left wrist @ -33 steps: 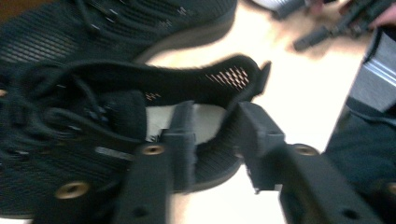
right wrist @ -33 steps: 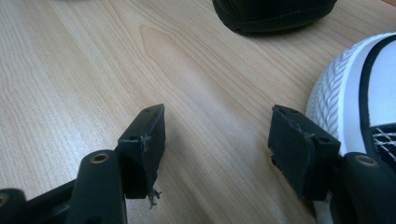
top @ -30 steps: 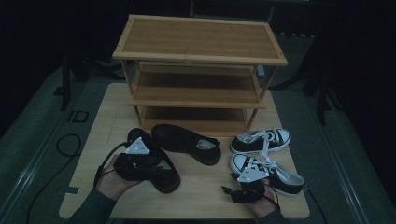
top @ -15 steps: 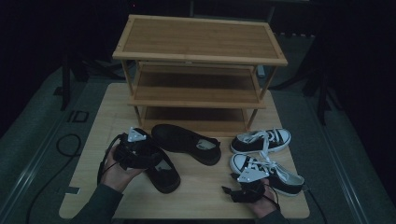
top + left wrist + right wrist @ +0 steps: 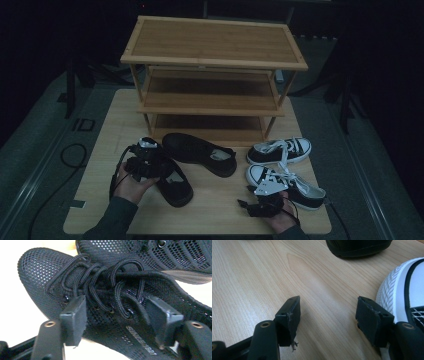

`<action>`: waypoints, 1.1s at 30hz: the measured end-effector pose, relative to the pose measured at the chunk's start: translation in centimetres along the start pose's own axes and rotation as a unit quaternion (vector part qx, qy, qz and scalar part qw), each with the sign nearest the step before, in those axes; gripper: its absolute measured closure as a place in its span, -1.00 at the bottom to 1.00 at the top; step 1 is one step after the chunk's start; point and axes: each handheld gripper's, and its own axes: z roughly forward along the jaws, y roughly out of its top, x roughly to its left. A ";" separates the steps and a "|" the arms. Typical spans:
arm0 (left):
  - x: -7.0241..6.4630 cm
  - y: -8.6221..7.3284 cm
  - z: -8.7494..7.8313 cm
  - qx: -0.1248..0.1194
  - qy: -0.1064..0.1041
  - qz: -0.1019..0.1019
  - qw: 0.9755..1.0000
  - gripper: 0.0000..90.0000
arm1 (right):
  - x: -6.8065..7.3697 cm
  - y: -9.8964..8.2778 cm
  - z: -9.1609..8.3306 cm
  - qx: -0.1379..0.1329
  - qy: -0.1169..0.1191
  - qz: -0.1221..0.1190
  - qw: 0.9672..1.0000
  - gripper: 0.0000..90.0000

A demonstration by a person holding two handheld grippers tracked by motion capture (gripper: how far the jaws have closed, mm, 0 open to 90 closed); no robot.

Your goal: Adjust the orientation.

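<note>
Visibility poor in high view: dim frame, left gripper (image 5: 145, 162) hard to separate from near black mesh shoe (image 5: 172, 182) under it; far edge of right gripper (image 5: 260, 205) blurred against dark sleeve. Left gripper view (image 5: 113, 315): jaws spread wide, straddling laced vamp of near black mesh shoe (image 5: 105, 302), contact with pads (image 5: 73, 315) unclear; second black mesh shoe (image 5: 150, 255) cut off at top. Right gripper view (image 5: 328, 315): jaws wide apart, holding nothing, low over light wood table (image 5: 262, 277); white toe cap of sneaker (image 5: 404, 290) just beside right jaw, cropped. High view: two white-laced sneakers (image 5: 280, 150) right of black pair; three-tier wooden rack (image 5: 215, 55) behind; dark room, cable on grey floor (image 5: 70, 155) left.
</note>
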 end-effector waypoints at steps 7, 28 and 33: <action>0.0 -0.1 0.1 0.018 0.000 0.028 0.999 0.30 | 0.0 0.0 0.0 0.000 0.000 0.000 1.000 -0.20; 4.4 -0.6 -2.2 0.001 -0.026 0.120 0.992 0.86 | 0.0 0.0 0.0 0.000 0.000 -0.001 1.000 -0.20; 5.1 -0.2 -2.3 0.000 -0.049 0.148 0.988 0.86 | 0.0 0.0 0.0 0.000 0.000 0.000 1.000 -0.20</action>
